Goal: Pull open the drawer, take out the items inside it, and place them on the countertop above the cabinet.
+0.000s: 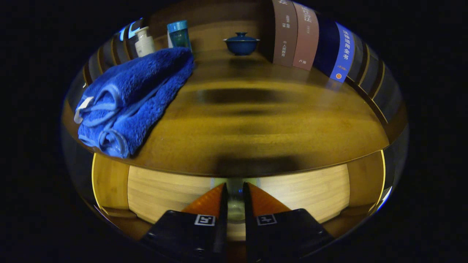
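Observation:
My gripper is level with the light wooden drawer front, just under the edge of the dark wooden countertop. The two fingers stand close together with only a narrow gap. A small pale knob of the drawer sits in that gap, and both fingers press on its sides. The drawer front looks about flush with the cabinet frame on either side. What is inside the drawer is hidden.
A folded blue towel lies on the countertop's left part. Behind it stand a white pump bottle and a teal bottle. A blue lidded bowl sits at the back, and upright books stand at the right.

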{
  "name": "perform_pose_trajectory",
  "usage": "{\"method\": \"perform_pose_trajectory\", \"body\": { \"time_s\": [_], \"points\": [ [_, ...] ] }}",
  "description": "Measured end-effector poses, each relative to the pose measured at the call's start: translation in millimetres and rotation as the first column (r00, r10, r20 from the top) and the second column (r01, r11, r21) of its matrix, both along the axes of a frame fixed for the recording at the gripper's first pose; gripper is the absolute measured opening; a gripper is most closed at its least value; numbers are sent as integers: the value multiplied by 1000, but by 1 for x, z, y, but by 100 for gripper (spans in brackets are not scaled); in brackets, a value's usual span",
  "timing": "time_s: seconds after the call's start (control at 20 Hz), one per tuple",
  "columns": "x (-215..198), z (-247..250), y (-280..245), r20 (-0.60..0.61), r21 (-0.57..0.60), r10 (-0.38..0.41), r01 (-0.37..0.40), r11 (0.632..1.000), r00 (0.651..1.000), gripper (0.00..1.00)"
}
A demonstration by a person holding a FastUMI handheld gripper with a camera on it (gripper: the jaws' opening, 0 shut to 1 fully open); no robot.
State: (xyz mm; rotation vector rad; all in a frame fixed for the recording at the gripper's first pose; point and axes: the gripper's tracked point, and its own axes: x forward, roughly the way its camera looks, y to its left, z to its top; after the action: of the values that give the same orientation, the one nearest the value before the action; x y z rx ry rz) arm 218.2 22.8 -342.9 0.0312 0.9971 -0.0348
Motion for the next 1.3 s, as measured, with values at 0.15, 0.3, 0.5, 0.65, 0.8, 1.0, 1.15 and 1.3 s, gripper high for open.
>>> {"method": "perform_pose_trajectory", "body": {
  "time_s": [0.15, 0.3, 0.5, 0.65, 0.8, 1.0, 1.15, 1.3],
  "points": [
    [3, 0, -1, 12, -25, 12, -12, 1000, 1000, 16],
    [-4, 2, -3, 27, -51, 10, -8, 999, 1000, 16],
    [-27, 19, -2, 66, -16, -2, 3, 1000, 998, 16],
    [-44, 45, -3, 120, -19, 16, -14, 1000, 993, 16],
    [-62, 67, -1, 159, 5, 18, -20, 1000, 987, 16],
    [-73, 100, 0, 241, 12, 24, -27, 1000, 970, 15],
    [-69, 130, -3, 303, 6, 25, -28, 1000, 953, 15],
    [-53, 155, -2, 339, -14, 43, -41, 999, 940, 15]
  ]
}}
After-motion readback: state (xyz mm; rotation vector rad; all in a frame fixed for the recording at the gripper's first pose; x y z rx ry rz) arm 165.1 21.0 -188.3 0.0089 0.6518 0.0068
